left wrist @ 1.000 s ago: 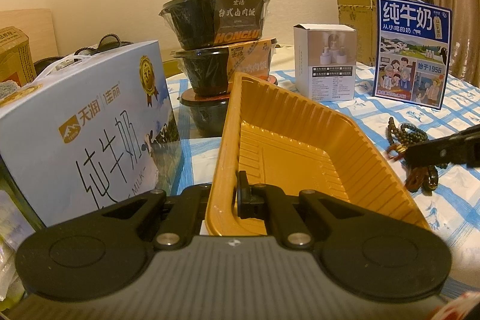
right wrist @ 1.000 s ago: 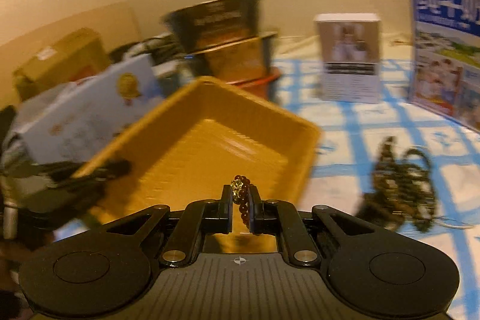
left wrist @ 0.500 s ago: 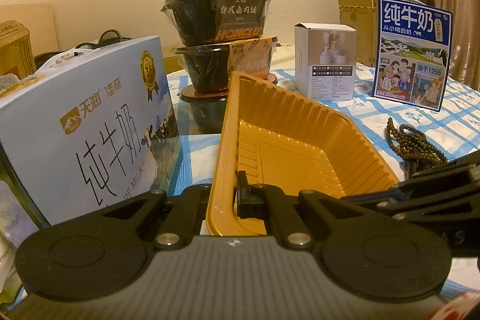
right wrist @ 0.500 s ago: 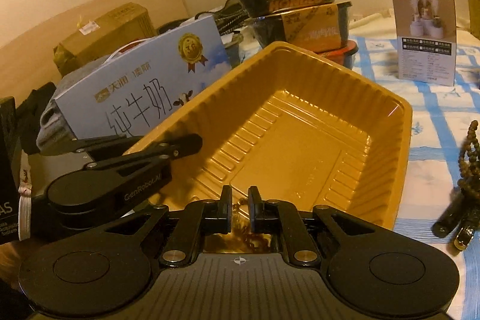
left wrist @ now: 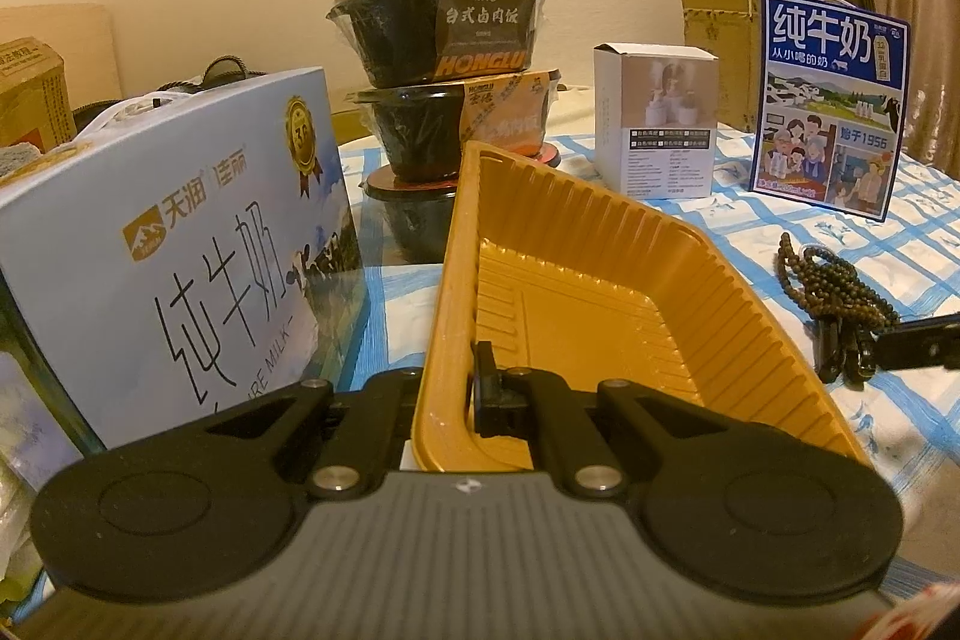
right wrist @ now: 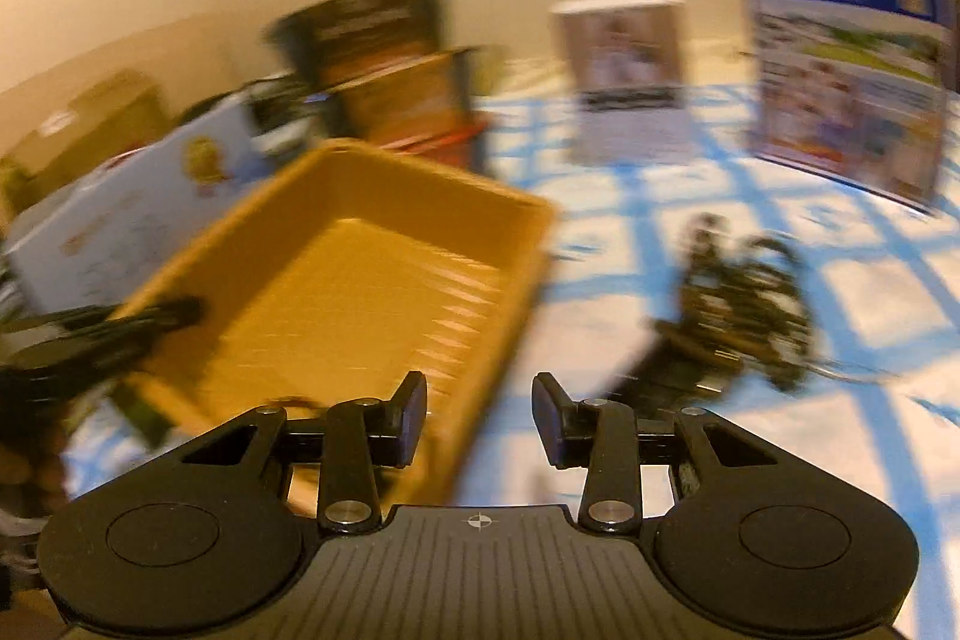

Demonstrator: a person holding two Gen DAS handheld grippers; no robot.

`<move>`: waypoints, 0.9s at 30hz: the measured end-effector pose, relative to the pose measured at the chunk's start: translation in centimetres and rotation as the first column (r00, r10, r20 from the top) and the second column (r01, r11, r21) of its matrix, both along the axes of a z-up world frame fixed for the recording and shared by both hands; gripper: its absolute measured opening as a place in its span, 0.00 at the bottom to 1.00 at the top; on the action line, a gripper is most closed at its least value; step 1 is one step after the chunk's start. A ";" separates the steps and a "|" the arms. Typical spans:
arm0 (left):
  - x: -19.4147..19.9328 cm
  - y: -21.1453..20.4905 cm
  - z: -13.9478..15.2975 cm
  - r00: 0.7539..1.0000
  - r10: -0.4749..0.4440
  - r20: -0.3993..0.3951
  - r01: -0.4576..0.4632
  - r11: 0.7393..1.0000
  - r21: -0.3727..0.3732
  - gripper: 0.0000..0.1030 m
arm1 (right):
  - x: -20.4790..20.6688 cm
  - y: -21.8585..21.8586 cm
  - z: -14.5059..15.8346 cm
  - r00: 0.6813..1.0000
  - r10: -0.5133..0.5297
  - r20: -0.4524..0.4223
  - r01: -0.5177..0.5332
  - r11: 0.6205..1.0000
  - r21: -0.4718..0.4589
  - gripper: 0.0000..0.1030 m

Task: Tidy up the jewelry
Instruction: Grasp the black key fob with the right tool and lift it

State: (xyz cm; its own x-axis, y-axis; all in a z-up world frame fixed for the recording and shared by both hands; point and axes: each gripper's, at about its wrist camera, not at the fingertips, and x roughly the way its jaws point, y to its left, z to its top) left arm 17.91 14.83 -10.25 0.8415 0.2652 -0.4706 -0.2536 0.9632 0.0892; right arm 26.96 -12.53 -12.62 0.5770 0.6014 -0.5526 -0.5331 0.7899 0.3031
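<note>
A gold plastic tray (left wrist: 456, 244) lies on the checked cloth, and my left gripper (left wrist: 480, 391) is shut on its near rim. In the right wrist view, which is motion-blurred, the tray (right wrist: 420, 178) is at the left and my left gripper (right wrist: 150, 316) shows at its left rim. My right gripper (right wrist: 480, 418) hovers over the tray's right edge. Its jaws are opening and nothing is between them. A pile of dark bead strings (left wrist: 834, 286) (right wrist: 744, 304) lies on the cloth to the right of the tray. One right gripper finger (left wrist: 918, 349) reaches in beside that pile.
A pale blue milk box (left wrist: 180, 232) stands close on the tray's left. Stacked black bowls (left wrist: 444, 34) stand behind the tray. Further right are a small white box (left wrist: 657, 124) and an upright blue milk carton (left wrist: 834, 100). A cardboard box (left wrist: 714, 4) is at the back.
My right gripper carried a red bead bracelet over the tray, opened and let it go. It then swung right toward the dark bead pile. The left gripper and tray stayed put.
</note>
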 end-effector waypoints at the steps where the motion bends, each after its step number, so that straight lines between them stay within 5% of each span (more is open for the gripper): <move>1: 0.0 0.0 0.0 1.000 0.000 -0.001 0.000 1.000 0.001 0.04 | 0.4 -0.7 -0.3 0.999 -0.036 -0.007 0.036 0.999 -0.013 0.38; 7: 0.0 -0.1 0.0 1.000 -0.001 -0.002 0.001 1.000 0.008 0.04 | 2.1 -2.3 -1.8 0.991 -0.121 -0.051 0.119 0.991 -0.054 0.38; 22: 0.0 -0.2 0.1 1.000 -0.002 -0.002 0.002 1.000 0.012 0.04 | 4.8 0.0 -3.9 0.989 -0.139 -0.052 0.131 0.983 -0.130 0.38; 23: 0.0 -0.2 0.1 1.000 -0.002 -0.003 0.002 1.000 0.012 0.04 | 4.8 0.0 -3.9 0.989 -0.134 -0.055 0.126 0.984 -0.127 0.36; 24: 0.1 -0.2 0.1 1.000 -0.003 -0.002 0.003 1.000 0.012 0.04 | 4.8 -0.1 -4.0 0.991 -0.125 -0.055 0.118 0.985 -0.124 0.21; 27: 0.1 -0.2 0.1 1.000 -0.003 -0.002 0.003 1.000 0.012 0.04 | 4.2 -0.1 -4.0 0.993 -0.102 -0.052 0.094 0.986 -0.138 0.16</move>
State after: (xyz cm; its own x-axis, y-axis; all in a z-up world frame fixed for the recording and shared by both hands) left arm 17.96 14.65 -10.15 0.8413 0.2685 -0.4692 -0.2507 0.9627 0.1014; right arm 31.19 -12.66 -16.60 0.5939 0.4611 -0.6593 -0.4353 0.8733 0.2187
